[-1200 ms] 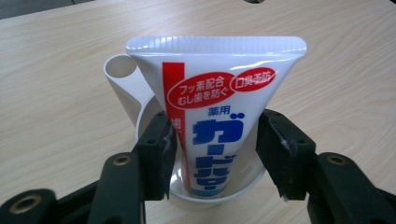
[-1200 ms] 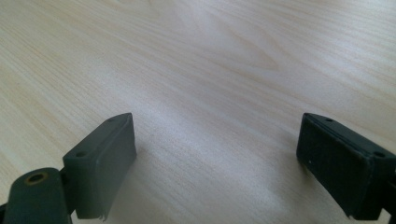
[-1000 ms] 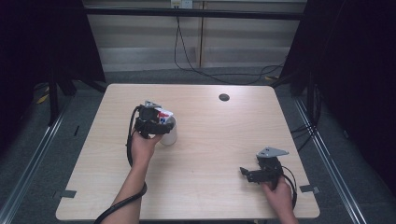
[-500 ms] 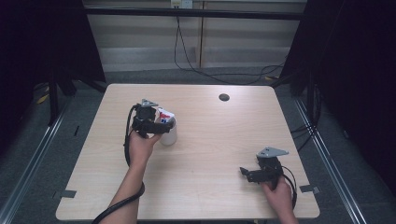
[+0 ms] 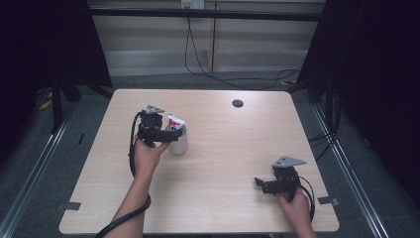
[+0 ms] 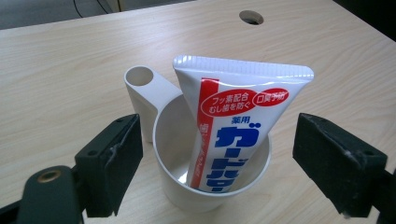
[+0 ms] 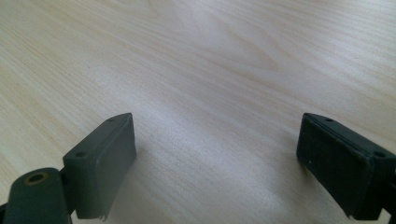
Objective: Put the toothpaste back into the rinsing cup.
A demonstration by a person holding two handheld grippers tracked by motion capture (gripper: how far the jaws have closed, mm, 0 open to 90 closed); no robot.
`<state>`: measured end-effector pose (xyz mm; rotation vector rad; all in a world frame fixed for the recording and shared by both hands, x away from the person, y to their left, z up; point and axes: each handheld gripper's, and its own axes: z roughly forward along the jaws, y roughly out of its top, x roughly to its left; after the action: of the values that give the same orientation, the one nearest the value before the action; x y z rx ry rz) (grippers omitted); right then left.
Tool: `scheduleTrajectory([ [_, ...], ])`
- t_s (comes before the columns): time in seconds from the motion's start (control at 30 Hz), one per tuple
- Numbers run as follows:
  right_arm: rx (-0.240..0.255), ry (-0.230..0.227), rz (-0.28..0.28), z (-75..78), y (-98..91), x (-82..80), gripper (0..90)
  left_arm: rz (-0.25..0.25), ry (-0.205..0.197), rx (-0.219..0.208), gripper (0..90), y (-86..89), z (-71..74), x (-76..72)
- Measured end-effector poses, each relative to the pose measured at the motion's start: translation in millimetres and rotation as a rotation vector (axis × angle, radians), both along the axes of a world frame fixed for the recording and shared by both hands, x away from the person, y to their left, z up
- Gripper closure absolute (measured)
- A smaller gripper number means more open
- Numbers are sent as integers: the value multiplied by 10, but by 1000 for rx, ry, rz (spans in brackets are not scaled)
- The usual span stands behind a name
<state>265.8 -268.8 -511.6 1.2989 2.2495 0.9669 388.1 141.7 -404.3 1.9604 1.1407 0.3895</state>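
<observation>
The toothpaste tube (image 6: 233,140) stands leaning in the white cup (image 6: 210,186) — propped by its rim. Left gripper (image 6: 215,158) fingers spread around it; right gripper (image 7: 217,163) fingers spread over bare surface (image 7: 210,70).

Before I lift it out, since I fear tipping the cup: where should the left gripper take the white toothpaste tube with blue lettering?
Grip the white toothpaste tube near its flat crimped top, which leans clear above the white plastic cup's rim. Come from above with the open left gripper, jaws on the two broad faces, probably safest.
</observation>
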Motion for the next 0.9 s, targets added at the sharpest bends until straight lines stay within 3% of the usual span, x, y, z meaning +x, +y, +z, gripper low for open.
scheduleTrajectory([
  [0.63, 0, 0, 0, 0, 0, 0, 113, 8, 1, -28, 155, 145, 2, -112],
  [0.9, 2, 1, -2, 0, 2, -1, 113, 4, 6, -22, 157, 204, -12, -162],
])
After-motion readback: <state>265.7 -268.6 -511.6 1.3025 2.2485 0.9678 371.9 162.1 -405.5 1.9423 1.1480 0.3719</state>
